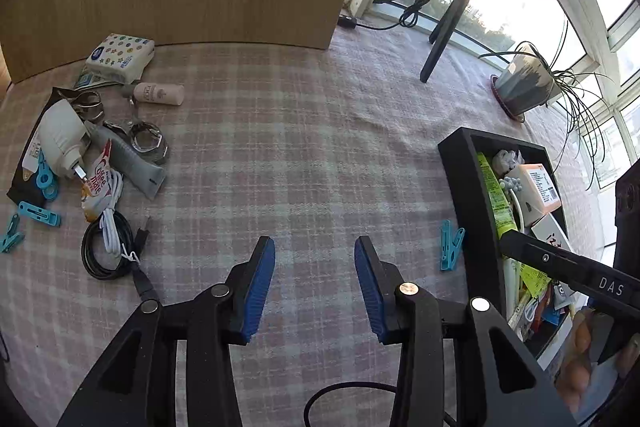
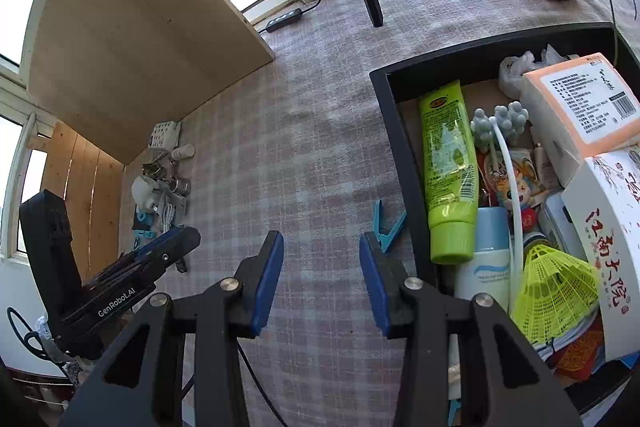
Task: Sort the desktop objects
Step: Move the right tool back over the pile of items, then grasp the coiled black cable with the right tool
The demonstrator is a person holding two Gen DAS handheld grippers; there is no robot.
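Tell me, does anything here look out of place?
One blue clothespin lies alone on the cloth, right beside the black box's outer wall, while the other blue clothespins sit in the heap of clutter across the table. Nothing looks spilled or broken.

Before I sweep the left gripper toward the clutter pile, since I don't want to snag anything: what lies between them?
Only bare plaid tablecloth between the left gripper and the clutter pile, as the left wrist view shows.
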